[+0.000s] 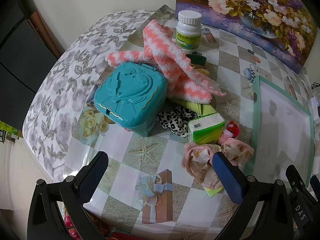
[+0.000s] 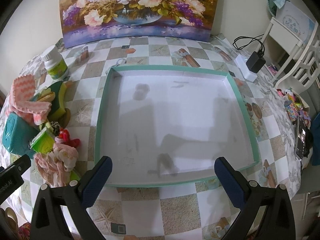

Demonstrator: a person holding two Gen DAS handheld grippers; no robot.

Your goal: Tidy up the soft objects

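Note:
A heap of soft things lies on the checked table: pink-and-white fuzzy socks (image 1: 170, 64) draped over a teal plastic case (image 1: 130, 98), a leopard-print cloth (image 1: 174, 120), a green tissue pack (image 1: 206, 128), a red scrunchie (image 1: 234, 129) and a crumpled pink floral cloth (image 1: 202, 160). My left gripper (image 1: 160, 161) is open just before the heap, its right finger touching the floral cloth. My right gripper (image 2: 163, 167) hovers open over the near rim of an empty white tray with a teal edge (image 2: 243, 104). The socks (image 2: 26, 98) and floral cloth (image 2: 58, 160) show at that view's left.
A white pill bottle (image 1: 189, 32) stands behind the heap. A flower painting (image 2: 140, 10) leans on the back wall. Yellow-green sponges (image 2: 58, 98) lie beside the socks. A white power strip with a black adapter (image 2: 252, 64) sits at the right, next to a white chair (image 2: 296, 46).

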